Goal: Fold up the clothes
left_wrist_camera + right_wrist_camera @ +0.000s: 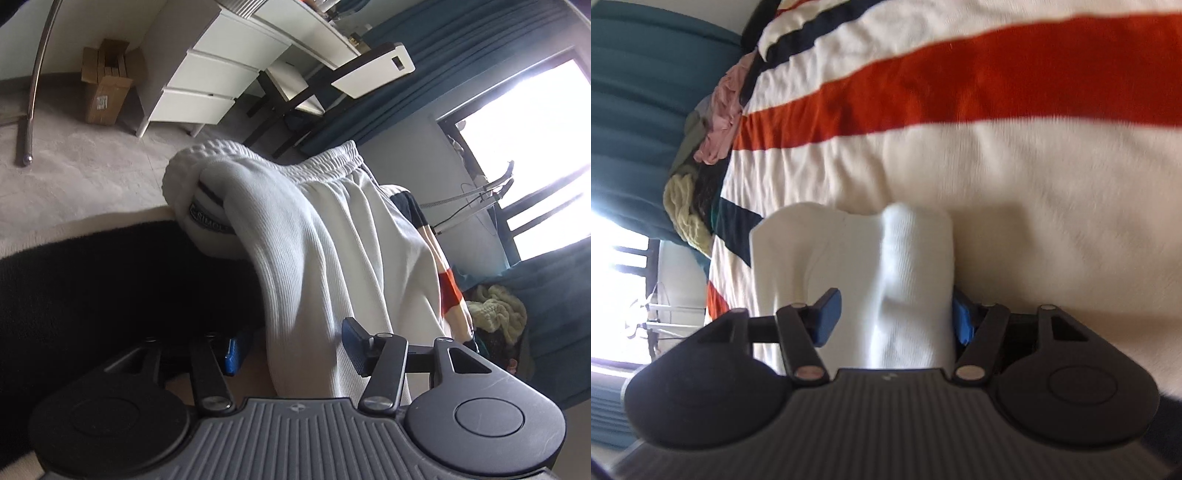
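Note:
White ribbed pants [332, 229] with an elastic waistband hang over the bed edge in the left wrist view, a label showing inside the waist. My left gripper [295, 347] has its blue pads wide apart with the white fabric running between them. In the right wrist view a folded end of the white pants [882, 273] lies on the striped blanket [960, 85]. My right gripper [894, 321] has its blue pads on either side of this fabric; the jaws stand wide.
A pile of clothes [701, 173] lies at the blanket's far edge, also in the left wrist view [495, 310]. A white drawer unit [214, 81], a chair [314, 85], a cardboard box [107, 81] and teal curtains [461, 48] stand beyond. A black blanket band [110, 288] is at left.

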